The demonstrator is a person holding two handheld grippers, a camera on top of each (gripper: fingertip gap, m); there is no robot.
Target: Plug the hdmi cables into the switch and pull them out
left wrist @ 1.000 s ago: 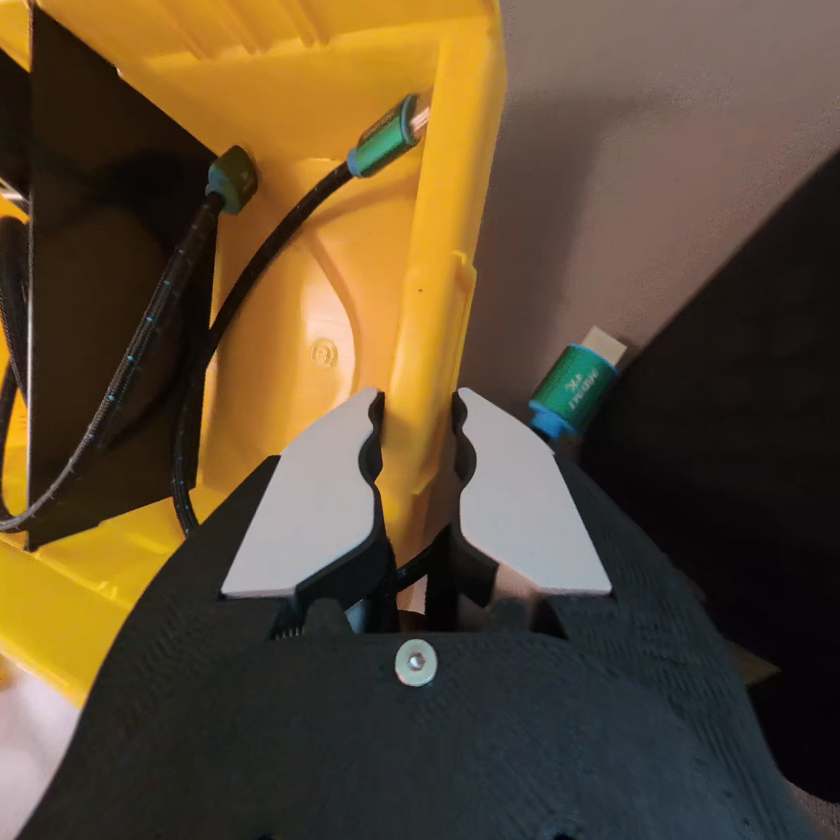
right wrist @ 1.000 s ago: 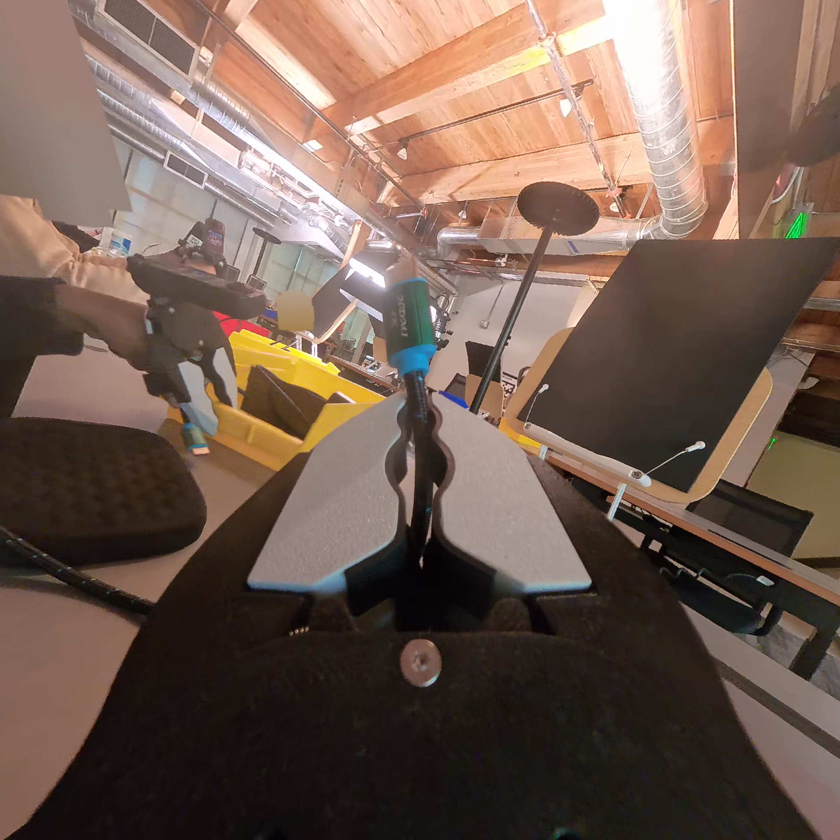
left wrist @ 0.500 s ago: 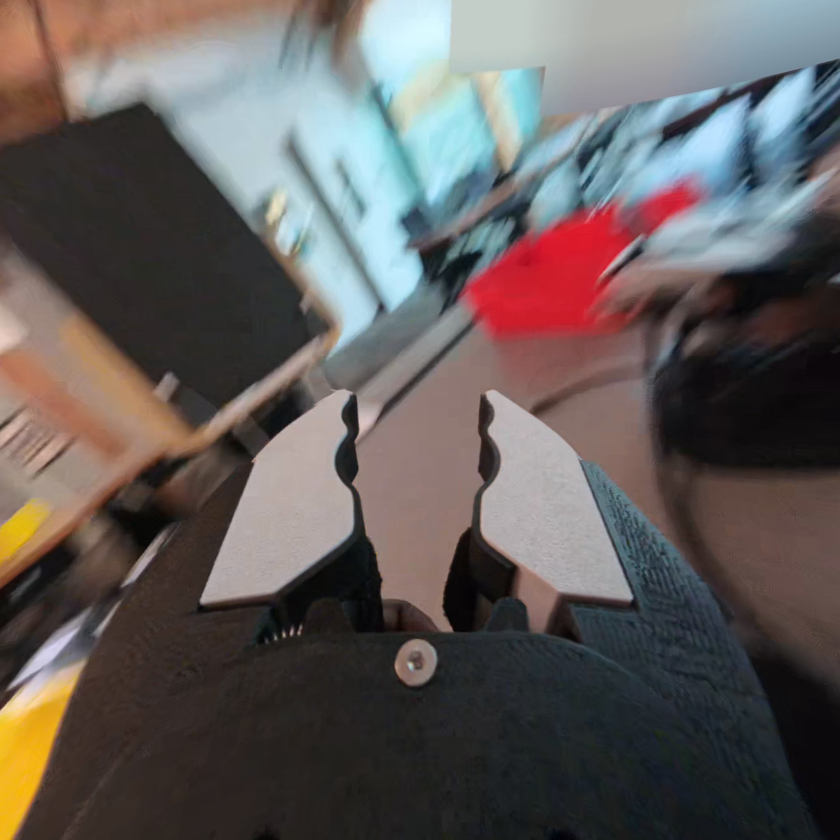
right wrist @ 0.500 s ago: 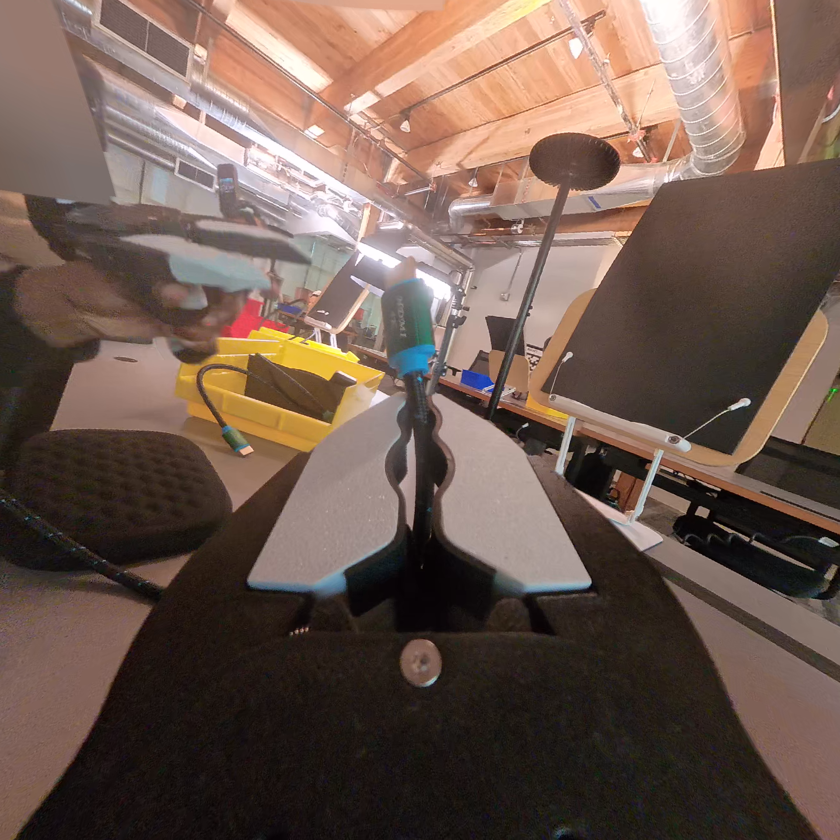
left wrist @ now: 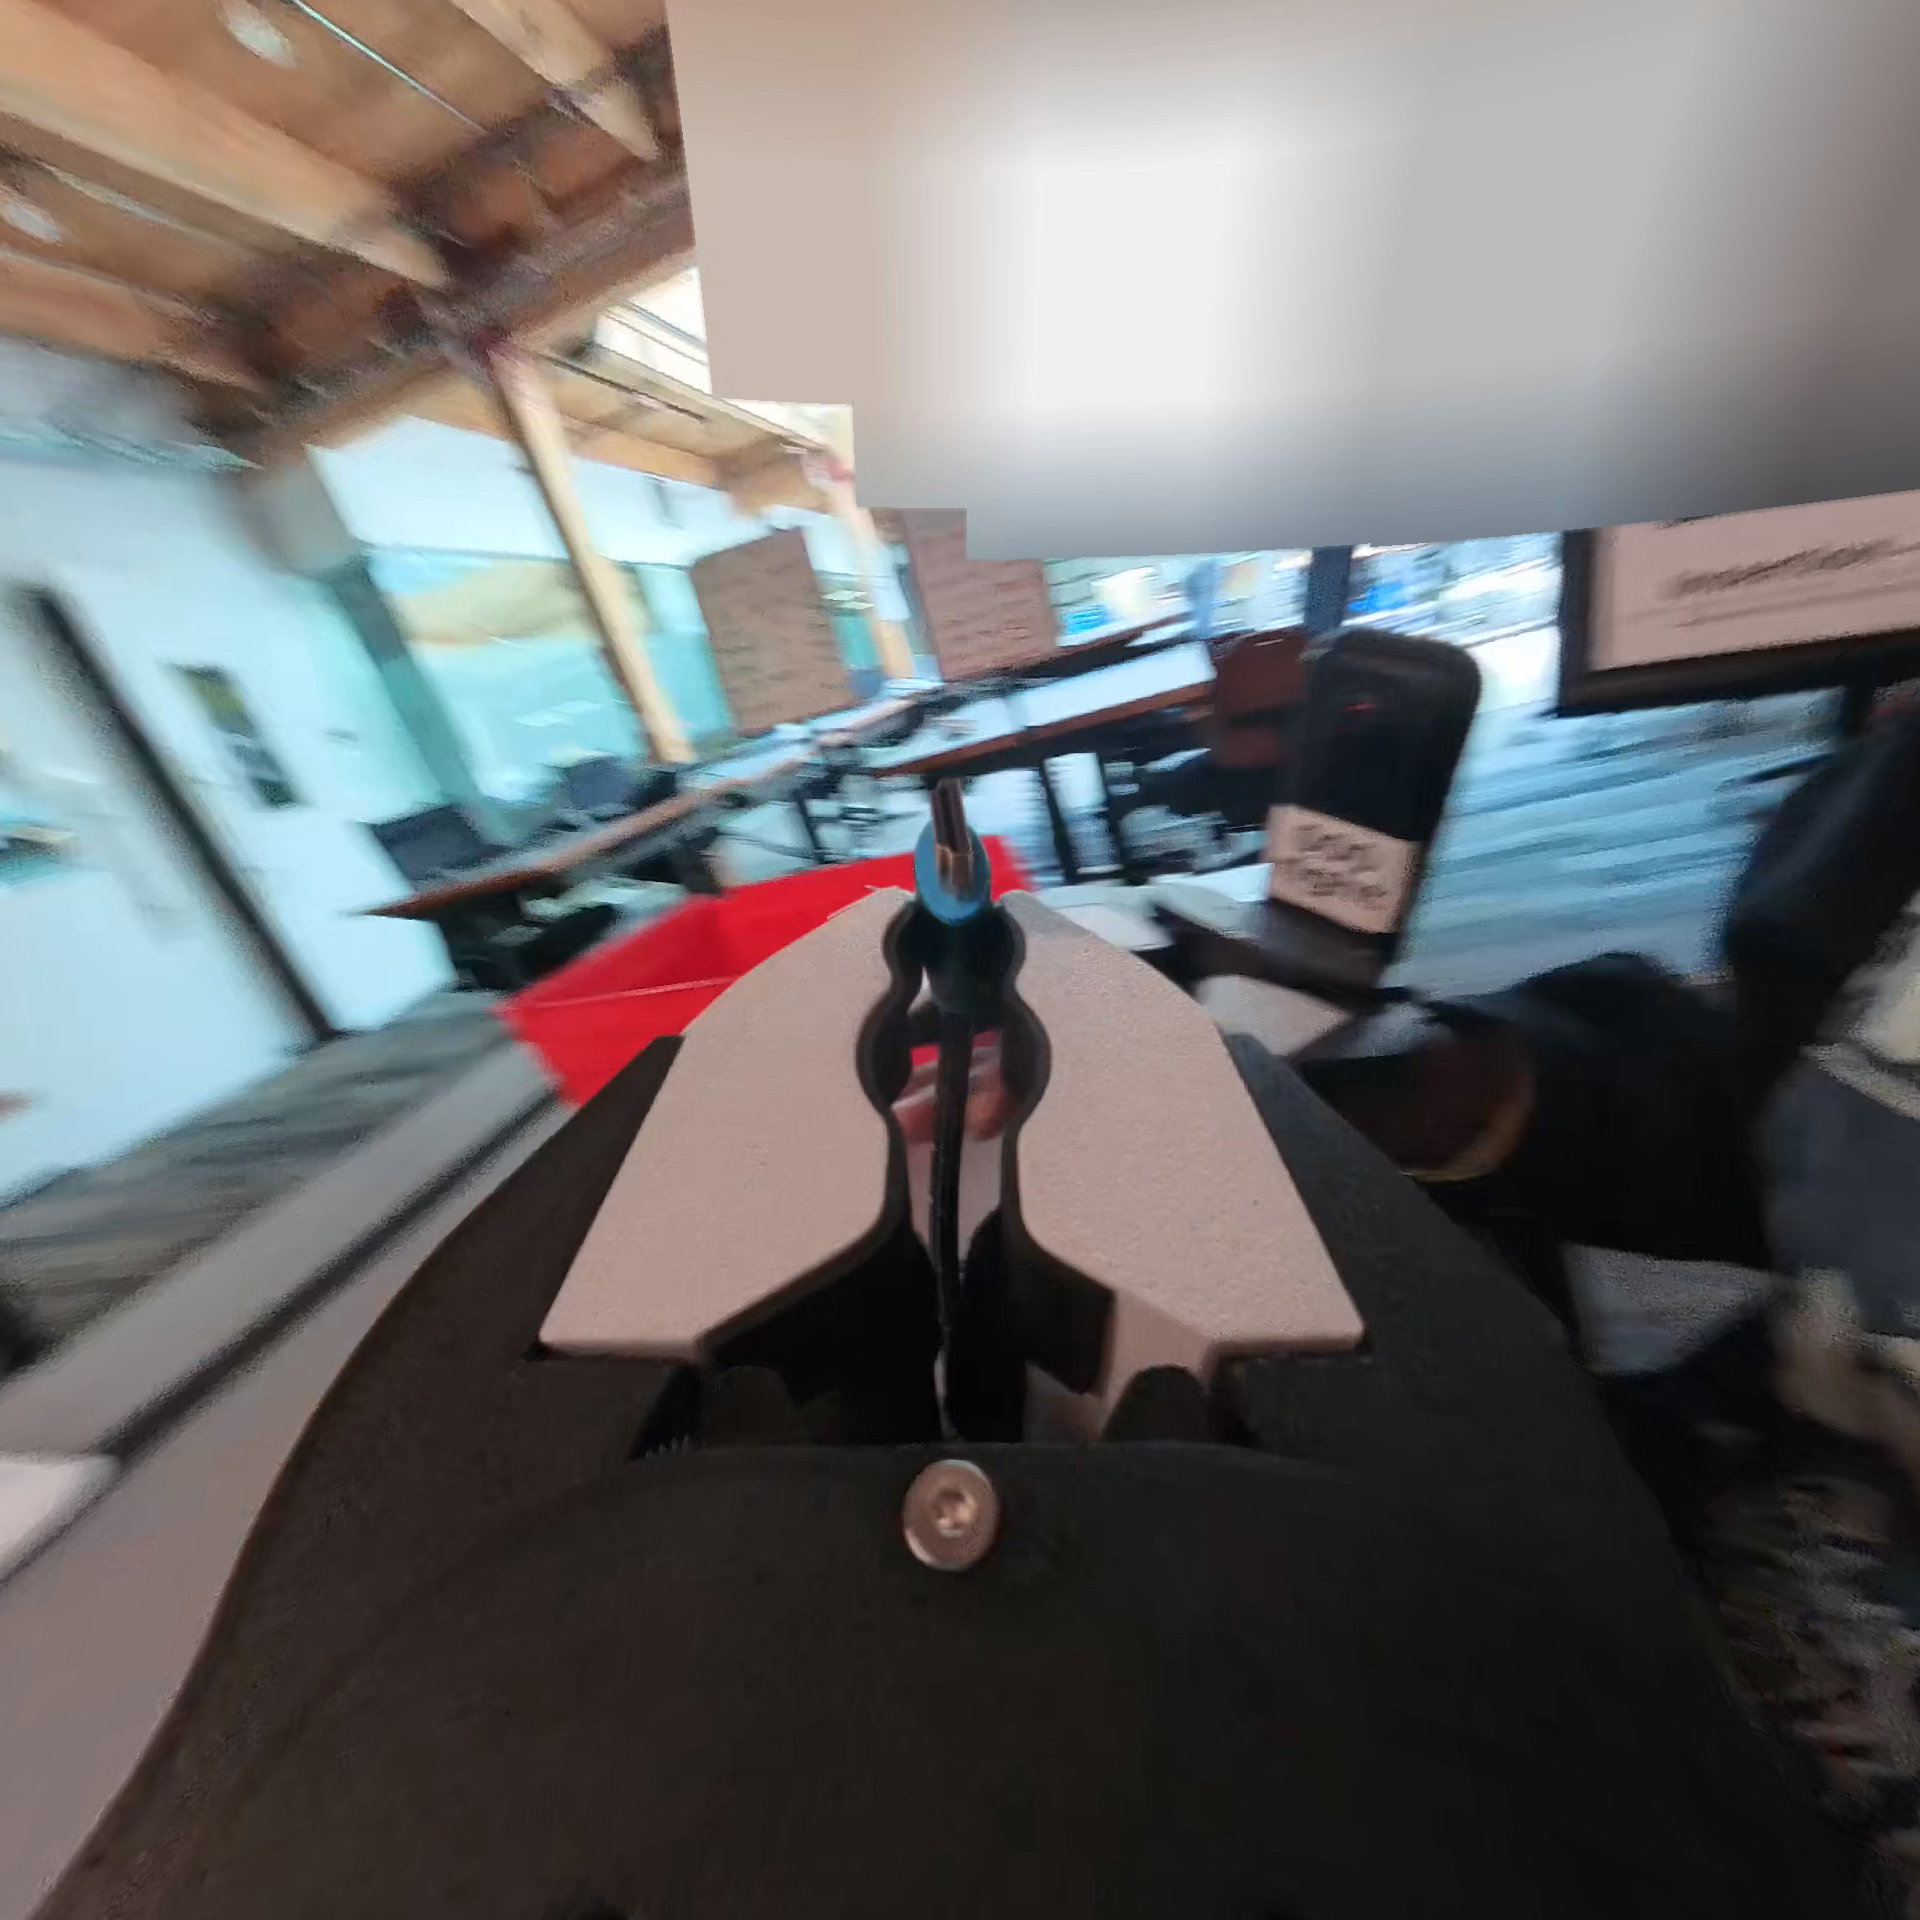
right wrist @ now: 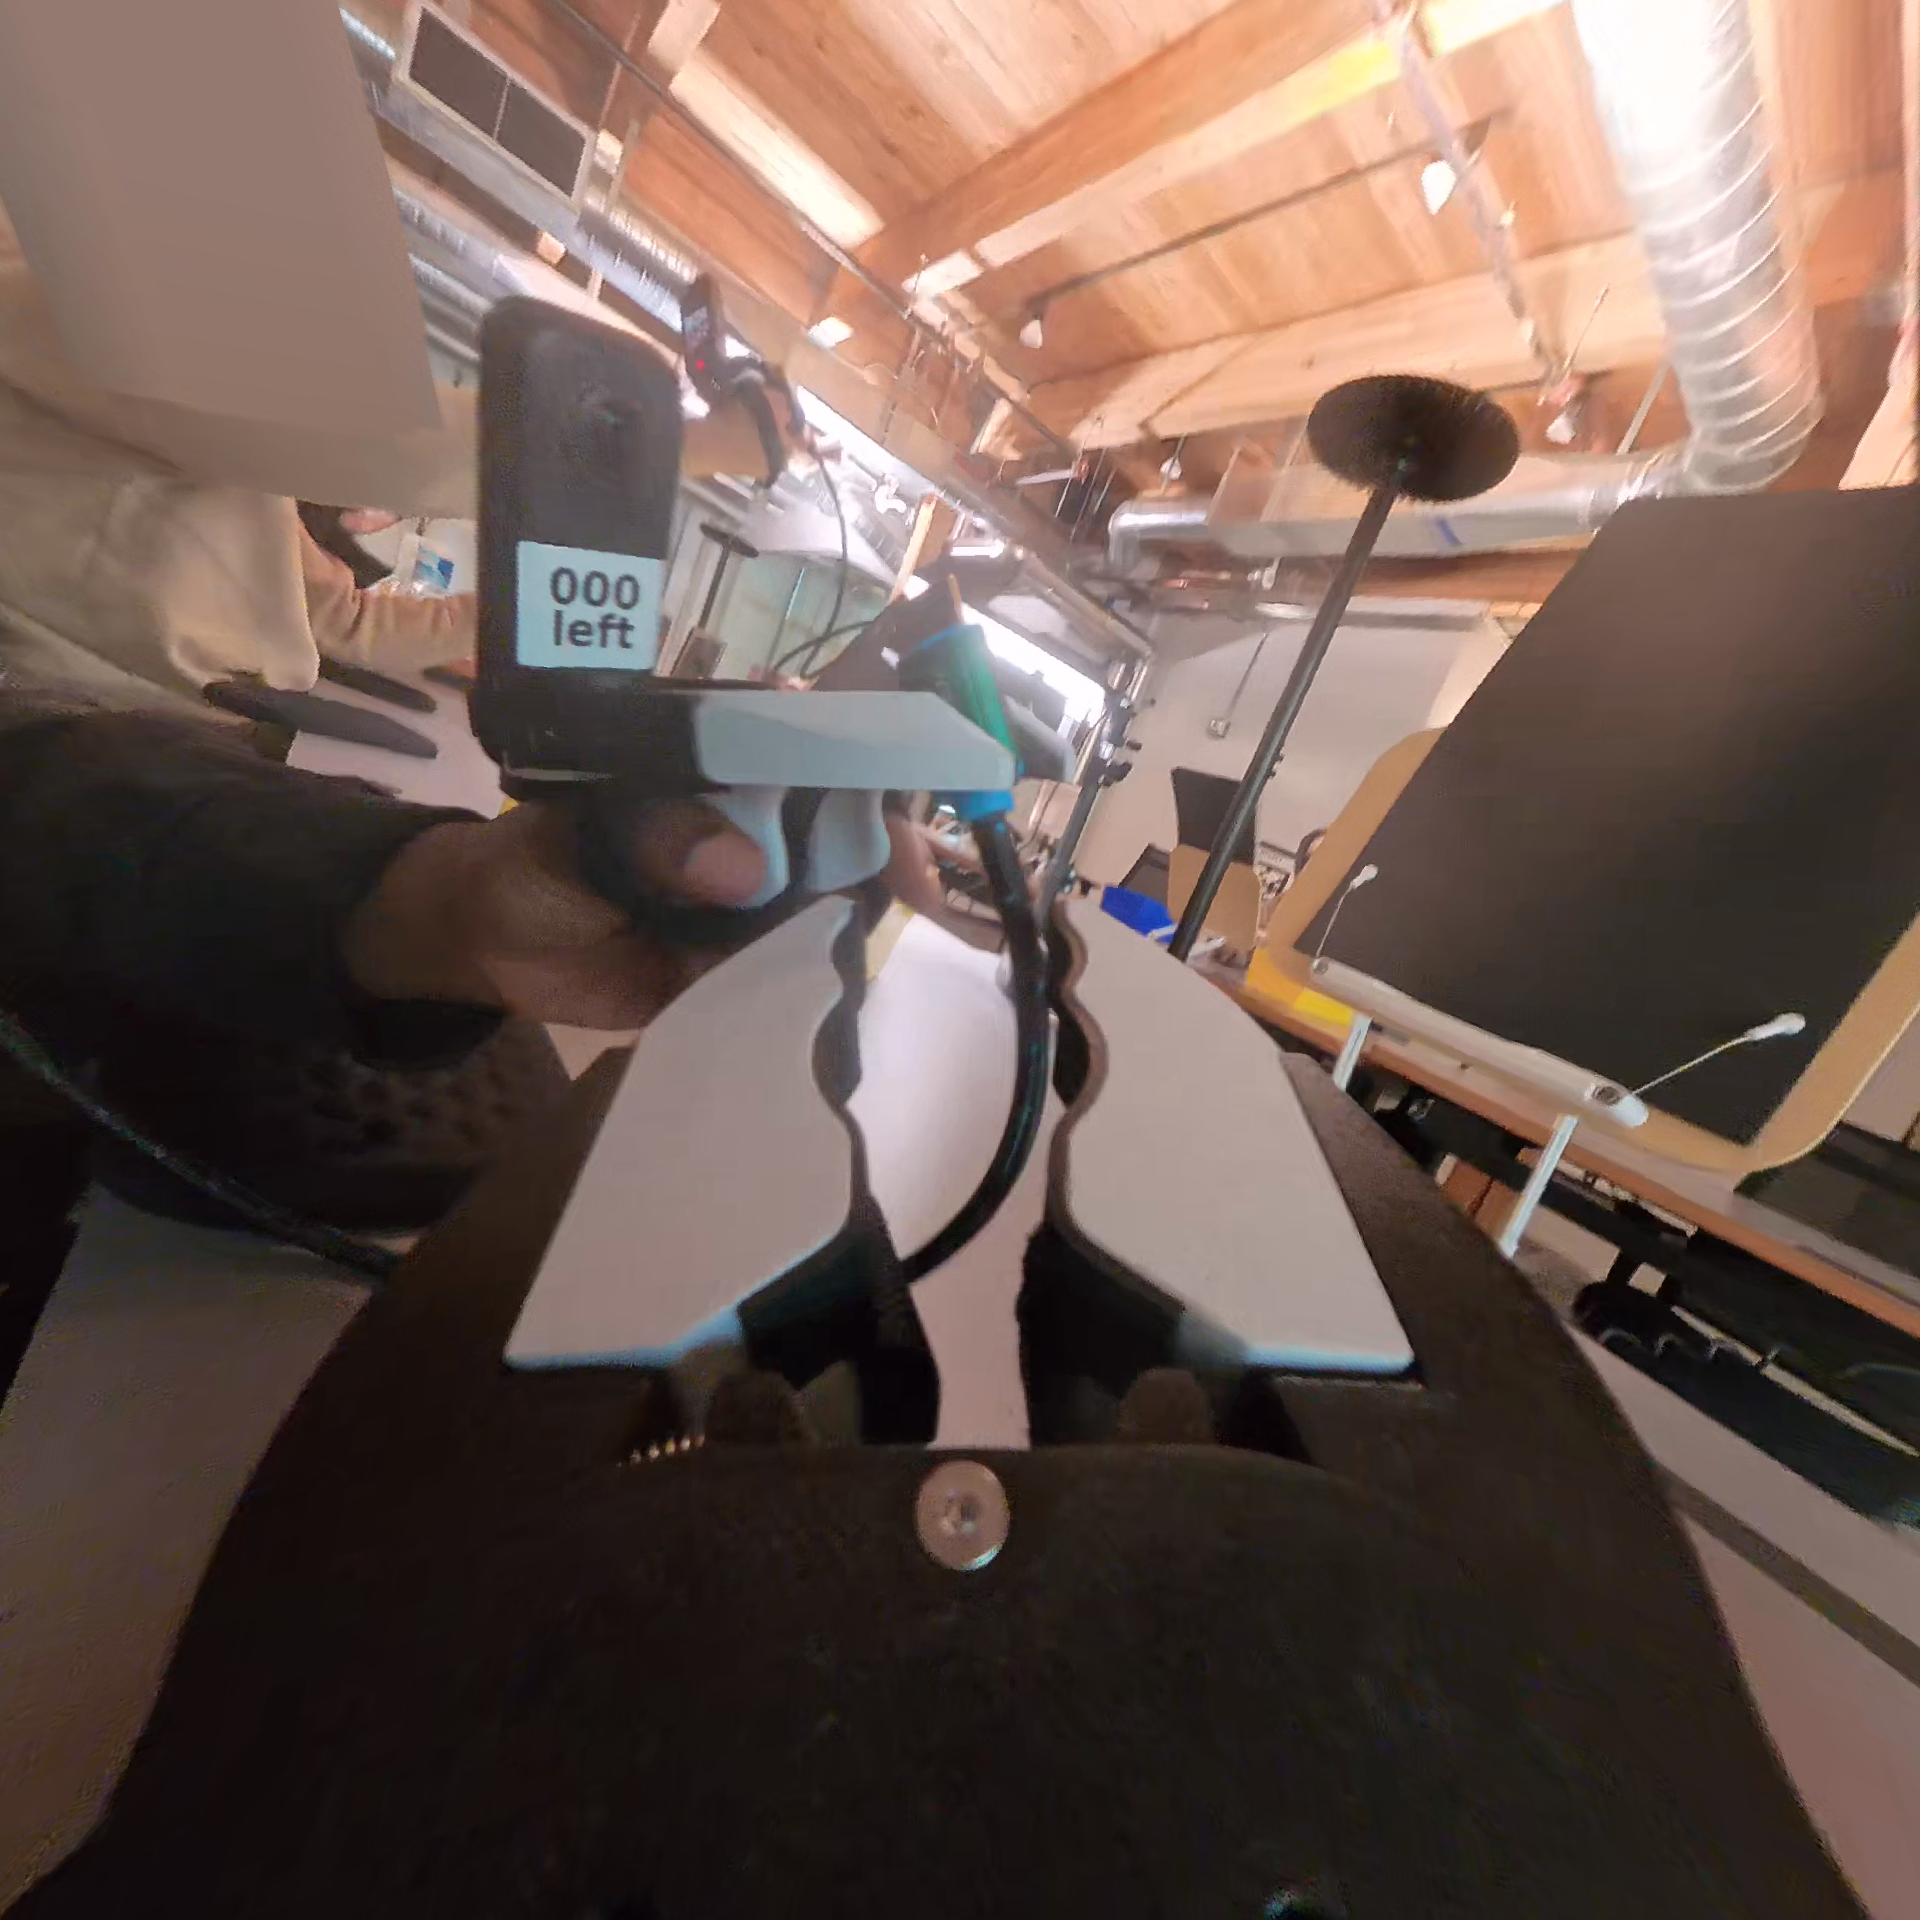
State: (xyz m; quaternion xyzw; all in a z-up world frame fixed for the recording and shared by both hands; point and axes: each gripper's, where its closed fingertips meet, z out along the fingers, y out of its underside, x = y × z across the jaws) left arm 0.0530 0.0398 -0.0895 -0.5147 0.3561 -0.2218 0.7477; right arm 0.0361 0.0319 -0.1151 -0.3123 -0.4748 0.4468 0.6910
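In the right wrist view my left gripper point(right wrist: 1013, 753) comes in from the left, held by a hand, and is shut on the green HDMI plug point(right wrist: 968, 686) just above its blue collar. The black cable point(right wrist: 1023, 1039) hangs down from the plug and leans on the inner edge of my right gripper's right finger. My right gripper point(right wrist: 956, 914) is open, with its pads apart and not pressing on the cable. In the left wrist view my left gripper point(left wrist: 951, 920) is closed around the plug point(left wrist: 948, 868), whose blue collar and metal tip point forward. The switch is not in view.
A black board on a wooden stand point(right wrist: 1621, 831) and a black pole with a disc top point(right wrist: 1403, 436) stand to the right. A black padded cushion point(right wrist: 260, 1122) lies at the left. A red bin point(left wrist: 727, 966) sits ahead in the blurred left wrist view.
My left gripper left the yellow bin, swung up to the plug that my right gripper held upright, and shut on it. My right gripper opened and released the cable.
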